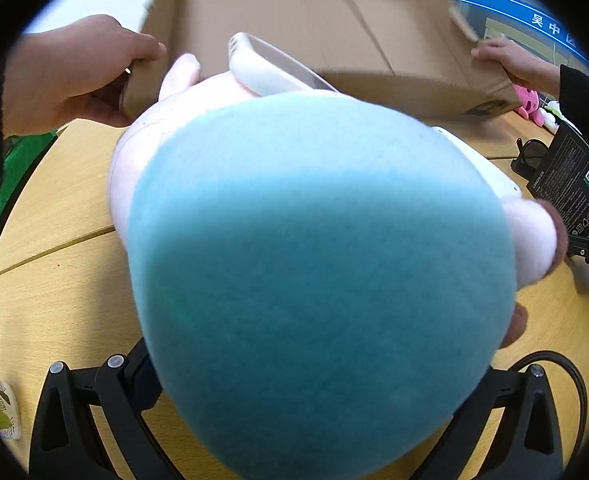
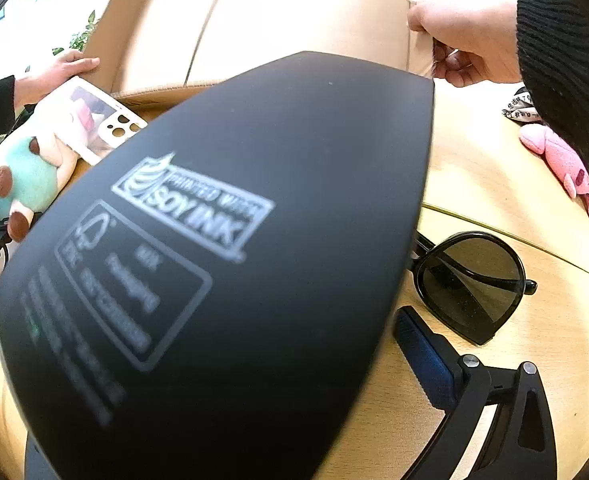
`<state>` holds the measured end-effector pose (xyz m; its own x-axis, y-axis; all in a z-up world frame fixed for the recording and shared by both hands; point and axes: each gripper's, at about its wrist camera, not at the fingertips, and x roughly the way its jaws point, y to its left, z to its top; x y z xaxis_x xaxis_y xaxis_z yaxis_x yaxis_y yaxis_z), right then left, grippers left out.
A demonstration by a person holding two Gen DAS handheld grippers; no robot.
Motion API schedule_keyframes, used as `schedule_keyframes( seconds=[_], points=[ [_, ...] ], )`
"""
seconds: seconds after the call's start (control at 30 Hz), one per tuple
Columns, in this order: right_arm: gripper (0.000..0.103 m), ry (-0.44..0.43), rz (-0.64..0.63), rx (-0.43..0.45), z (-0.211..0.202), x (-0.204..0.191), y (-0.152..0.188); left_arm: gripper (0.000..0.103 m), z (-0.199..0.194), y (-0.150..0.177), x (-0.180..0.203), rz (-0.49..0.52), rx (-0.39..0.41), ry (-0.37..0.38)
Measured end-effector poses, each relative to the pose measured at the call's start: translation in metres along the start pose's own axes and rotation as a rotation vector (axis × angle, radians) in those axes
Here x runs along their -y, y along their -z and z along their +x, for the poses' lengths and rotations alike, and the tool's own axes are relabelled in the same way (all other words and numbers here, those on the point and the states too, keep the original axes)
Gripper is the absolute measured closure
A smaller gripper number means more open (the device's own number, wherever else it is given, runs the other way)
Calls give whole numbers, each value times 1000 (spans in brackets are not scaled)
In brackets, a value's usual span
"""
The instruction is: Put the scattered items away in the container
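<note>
Fingers on both grippers clamped: left gripper [image 1: 294,420] holds blue plush [image 1: 318,272] and phone case [image 1: 270,66], right gripper [image 2: 254,400] holds black box [image 2: 222,264]. Both near cardboard box [image 1: 294,12], steadied by two hands. Next: carry over rim, release.

The plush toy [image 1: 318,264] is mostly teal-blue with pale pink limbs and brown patches. At 12 o'clock the cardboard box [image 1: 294,12] is plain tan. The flat box [image 2: 230,248] is matte black with white print; black sunglasses [image 2: 474,284] at 4 o'clock, pink plush [image 2: 562,164] at 2 o'clock, all on the light wood table [image 2: 494,184].
</note>
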<state>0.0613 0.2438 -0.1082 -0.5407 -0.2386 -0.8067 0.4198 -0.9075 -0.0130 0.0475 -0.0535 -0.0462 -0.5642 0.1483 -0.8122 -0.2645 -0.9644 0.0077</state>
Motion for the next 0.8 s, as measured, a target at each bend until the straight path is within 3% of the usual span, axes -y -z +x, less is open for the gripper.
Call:
schedule_keyframes(
  seconds=[0.8],
  points=[
    [0, -1, -1, 0, 2, -6, 0, 0, -8, 4, 2, 34, 1, 23]
  ],
)
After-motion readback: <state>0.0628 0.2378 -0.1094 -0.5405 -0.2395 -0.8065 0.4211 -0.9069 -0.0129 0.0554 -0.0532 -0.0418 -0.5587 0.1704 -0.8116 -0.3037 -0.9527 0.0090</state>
